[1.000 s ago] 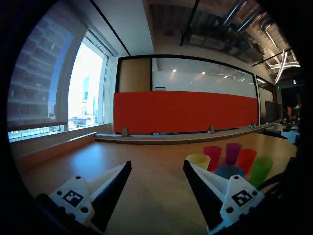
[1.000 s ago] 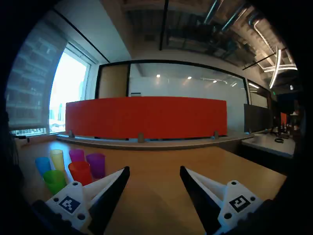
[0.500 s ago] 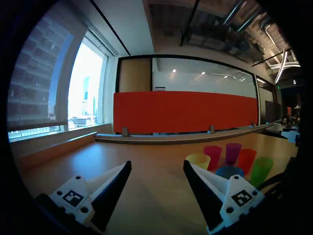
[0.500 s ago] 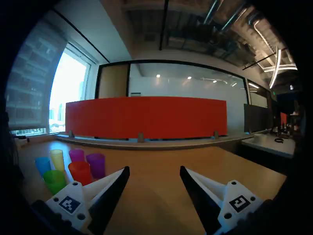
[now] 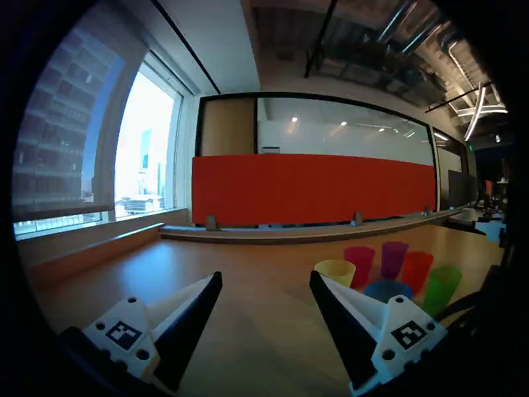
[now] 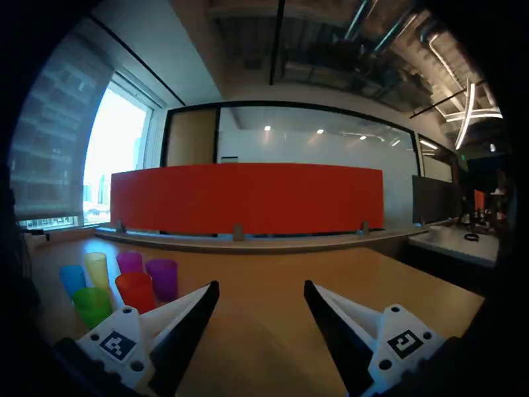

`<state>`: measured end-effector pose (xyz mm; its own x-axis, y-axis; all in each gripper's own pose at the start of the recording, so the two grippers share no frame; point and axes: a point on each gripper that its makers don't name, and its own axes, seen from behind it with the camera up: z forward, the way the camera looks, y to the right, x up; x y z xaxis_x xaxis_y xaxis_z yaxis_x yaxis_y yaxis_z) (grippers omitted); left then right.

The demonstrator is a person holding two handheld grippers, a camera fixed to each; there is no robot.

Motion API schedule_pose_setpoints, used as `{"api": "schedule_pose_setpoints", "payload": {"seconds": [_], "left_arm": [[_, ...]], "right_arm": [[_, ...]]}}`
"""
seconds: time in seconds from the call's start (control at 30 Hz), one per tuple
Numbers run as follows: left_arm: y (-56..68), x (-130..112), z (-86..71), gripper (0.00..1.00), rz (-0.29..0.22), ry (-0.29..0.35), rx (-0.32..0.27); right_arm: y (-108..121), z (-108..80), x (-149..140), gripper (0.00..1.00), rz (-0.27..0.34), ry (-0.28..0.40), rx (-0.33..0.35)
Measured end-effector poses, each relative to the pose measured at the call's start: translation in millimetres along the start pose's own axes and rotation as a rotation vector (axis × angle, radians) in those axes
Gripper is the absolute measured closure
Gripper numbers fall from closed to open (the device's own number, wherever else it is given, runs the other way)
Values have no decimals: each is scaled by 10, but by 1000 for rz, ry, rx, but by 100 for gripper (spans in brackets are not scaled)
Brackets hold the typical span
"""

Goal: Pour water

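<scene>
Several coloured plastic cups stand together on the wooden table. In the left gripper view the yellow cup, pink cup, purple cup, red cup, green cup and blue cup sit to the right, just past the right finger. My left gripper is open and holds nothing. The right gripper view has the same cluster at the left: blue cup, yellow cup, green cup, red cup, purple cup. My right gripper is open, with nothing between its fingers.
A red divider panel stands along the far edge of the wooden table. A window sill runs along the left. Another desk lies at the right.
</scene>
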<state>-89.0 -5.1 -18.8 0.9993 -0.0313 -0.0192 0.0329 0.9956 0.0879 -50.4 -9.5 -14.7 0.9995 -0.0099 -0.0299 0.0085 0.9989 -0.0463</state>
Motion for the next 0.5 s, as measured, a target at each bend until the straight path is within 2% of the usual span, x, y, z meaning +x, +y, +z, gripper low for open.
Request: {"api": "schedule_pose_setpoints", "payload": {"seconds": [0.5], "left_arm": [[-10, 0, -1, 2, 0, 0, 0]], "right_arm": [[-5, 2, 12, 1, 0, 0, 0]]}}
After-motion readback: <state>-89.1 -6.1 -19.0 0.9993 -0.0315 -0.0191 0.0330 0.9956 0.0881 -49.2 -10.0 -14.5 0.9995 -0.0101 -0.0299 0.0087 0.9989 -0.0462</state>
